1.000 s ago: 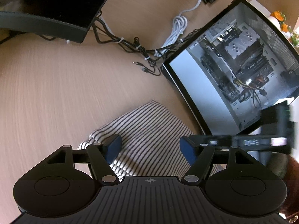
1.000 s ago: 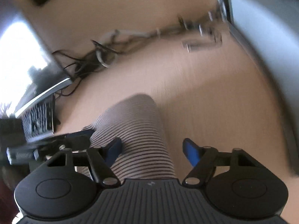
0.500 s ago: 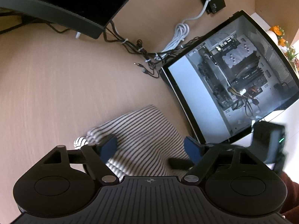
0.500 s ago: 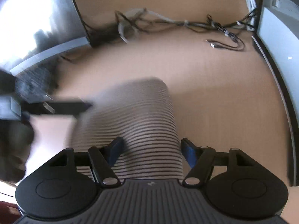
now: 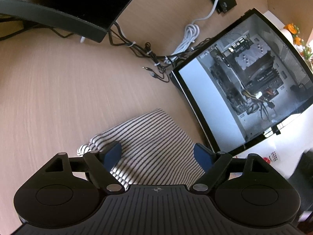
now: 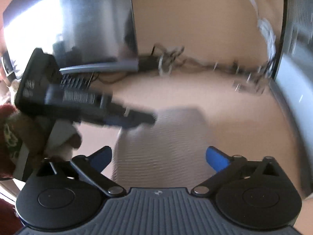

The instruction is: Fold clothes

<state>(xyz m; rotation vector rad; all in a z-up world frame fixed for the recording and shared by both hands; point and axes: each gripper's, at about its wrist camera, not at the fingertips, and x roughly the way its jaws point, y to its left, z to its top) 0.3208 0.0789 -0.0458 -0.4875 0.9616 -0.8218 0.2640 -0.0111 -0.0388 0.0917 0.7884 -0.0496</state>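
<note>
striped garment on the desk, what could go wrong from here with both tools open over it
1. The striped garment lies close beside the glass-sided computer case; the left tool, open over it, could knock the glass on a wide sweep.
2. Loose cables lie just beyond the cloth and could snag if it is pushed forward.
3. The right wrist view is blurred, so the right tool may be moving fast; the two tools look close and could collide.

I can read no text, label, brand or number anywhere; the print inside the computer case [image 5: 254,74] is too small.
</note>
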